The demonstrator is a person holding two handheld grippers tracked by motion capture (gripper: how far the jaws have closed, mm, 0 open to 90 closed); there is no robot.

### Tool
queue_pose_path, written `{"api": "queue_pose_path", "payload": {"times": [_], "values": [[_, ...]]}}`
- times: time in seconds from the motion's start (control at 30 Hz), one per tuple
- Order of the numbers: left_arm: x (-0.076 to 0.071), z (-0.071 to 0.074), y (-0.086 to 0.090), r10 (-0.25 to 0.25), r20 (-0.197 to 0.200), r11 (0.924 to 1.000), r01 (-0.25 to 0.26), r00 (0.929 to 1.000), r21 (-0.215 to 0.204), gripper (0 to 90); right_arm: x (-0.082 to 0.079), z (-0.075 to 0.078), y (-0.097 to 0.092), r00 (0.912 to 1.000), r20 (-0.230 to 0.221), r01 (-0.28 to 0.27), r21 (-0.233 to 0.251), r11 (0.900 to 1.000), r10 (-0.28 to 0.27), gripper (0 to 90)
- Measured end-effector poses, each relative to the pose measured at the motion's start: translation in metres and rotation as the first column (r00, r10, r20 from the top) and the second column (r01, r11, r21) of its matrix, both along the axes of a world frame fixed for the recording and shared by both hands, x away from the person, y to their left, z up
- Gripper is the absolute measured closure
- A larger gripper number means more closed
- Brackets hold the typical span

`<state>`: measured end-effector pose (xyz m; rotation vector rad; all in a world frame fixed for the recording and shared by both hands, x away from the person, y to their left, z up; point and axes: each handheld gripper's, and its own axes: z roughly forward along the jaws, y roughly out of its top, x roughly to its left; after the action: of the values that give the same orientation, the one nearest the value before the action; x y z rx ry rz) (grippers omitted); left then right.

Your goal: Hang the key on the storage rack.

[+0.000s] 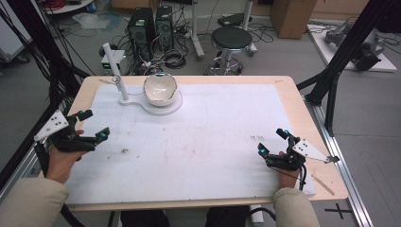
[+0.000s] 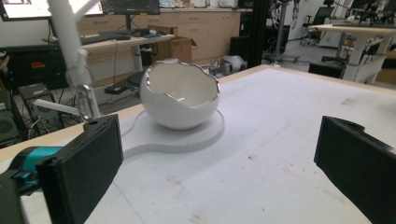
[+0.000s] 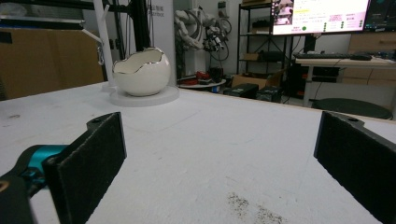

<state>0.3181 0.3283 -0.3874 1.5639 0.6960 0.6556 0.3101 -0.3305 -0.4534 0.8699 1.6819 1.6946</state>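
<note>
White glazed ceramic bowl shaped like a broken eggshell with a silver rim (image 1: 160, 89) stands on a flat white round base (image 1: 176, 104) near the far edge of the worktop (image 1: 294, 101), toward its far left corner, beside a white upright post (image 1: 116, 74) that rises from the same base. Nothing is grasped yet, so I judge the work is at its very start: the approach to the bowl. The left gripper (image 1: 92, 126) is held near the left edge, and its fingers (image 2: 88, 163) are wide apart and empty, aimed at the bowl. The right gripper (image 1: 273, 141) rests low near the front right corner, its fingers (image 3: 95, 156) also spread wide with nothing between them. The next move calls for a long reach forward and a careful closing on the thin jagged rim, because the round bowl may tip.
</note>
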Motion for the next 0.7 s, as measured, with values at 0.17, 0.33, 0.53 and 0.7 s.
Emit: {"api": "queue_pose_path", "payload": {"times": [0.17,0.33,0.53,0.7], "values": [[-0.014,-0.024,-0.017,0.0,0.019,0.9998,0.0,0.9998,0.02,1.7,0.0,0.0,0.0,1.0,0.002,0.0,-0.004,1.0,0.0,1.3],[-0.023,-0.043,-0.019,0.024,0.032,0.9994,-0.023,0.9992,-0.024,1.7,0.0,0.0,0.0,1.0,0.003,0.0,-0.007,1.0,0.0,1.3],[-0.033,-0.057,-0.019,0.035,0.076,0.9991,-0.033,0.9965,-0.027,1.7,0.0,0.0,0.0,1.0,0.006,0.0,-0.008,1.0,0.0,1.3],[-0.038,-0.066,-0.017,0.056,0.1,0.9968,-0.05,0.9934,-0.063,1.7,0.0,0.0,0.0,1.0,0.005,0.001,-0.006,1.0,-0.001,1.3]]}}
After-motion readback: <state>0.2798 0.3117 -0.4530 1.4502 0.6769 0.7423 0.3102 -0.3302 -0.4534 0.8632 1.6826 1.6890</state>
